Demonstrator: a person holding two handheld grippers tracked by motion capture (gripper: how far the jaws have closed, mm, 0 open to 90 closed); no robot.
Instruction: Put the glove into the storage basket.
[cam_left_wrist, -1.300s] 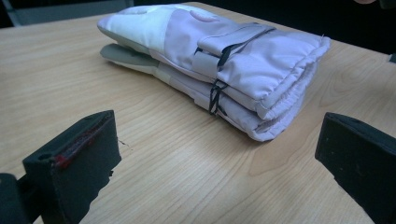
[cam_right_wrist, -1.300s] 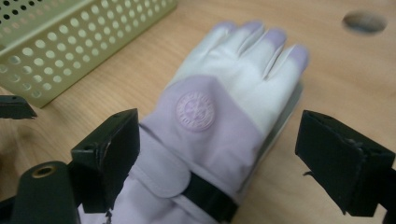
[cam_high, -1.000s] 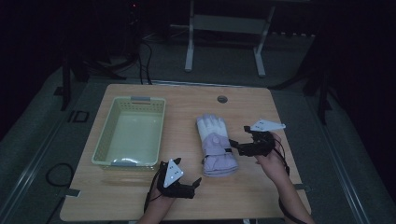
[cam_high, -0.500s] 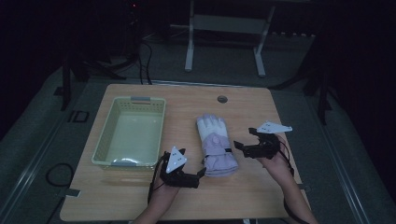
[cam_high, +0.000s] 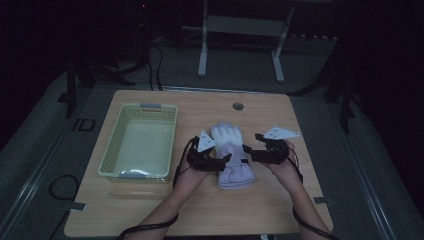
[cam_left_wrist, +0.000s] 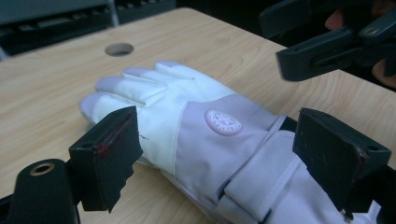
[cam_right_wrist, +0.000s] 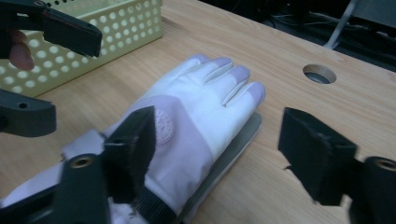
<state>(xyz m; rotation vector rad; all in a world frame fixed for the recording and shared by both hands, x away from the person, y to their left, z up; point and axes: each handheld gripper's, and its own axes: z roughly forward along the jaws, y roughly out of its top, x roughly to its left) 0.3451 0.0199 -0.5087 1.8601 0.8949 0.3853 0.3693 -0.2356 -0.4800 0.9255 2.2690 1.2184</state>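
A white and pale lilac winter glove (cam_high: 229, 152) lies back up on the wooden table, fingers toward the far edge. It has a round logo patch (cam_left_wrist: 223, 122). My left gripper (cam_high: 224, 161) is open at the glove's left side near the cuff, its jaws straddling the glove (cam_left_wrist: 187, 116) in the left gripper view. From the right side, my right gripper (cam_high: 250, 151) stands open with its jaws astride the glove (cam_right_wrist: 205, 98). A grey layer (cam_right_wrist: 233, 149) shows under the glove's edge. Neither gripper holds anything.
A pale yellow perforated basket (cam_high: 112, 155) stands to the left of the glove, with nothing seen inside it. A round cable hole (cam_high: 238, 106) sits near the table's far edge. Metal stand legs (cam_high: 202, 55) rise beyond the table.
My left gripper has moved from near the front edge up and right to the glove's cuff. The right gripper has closed in on the glove from the right.
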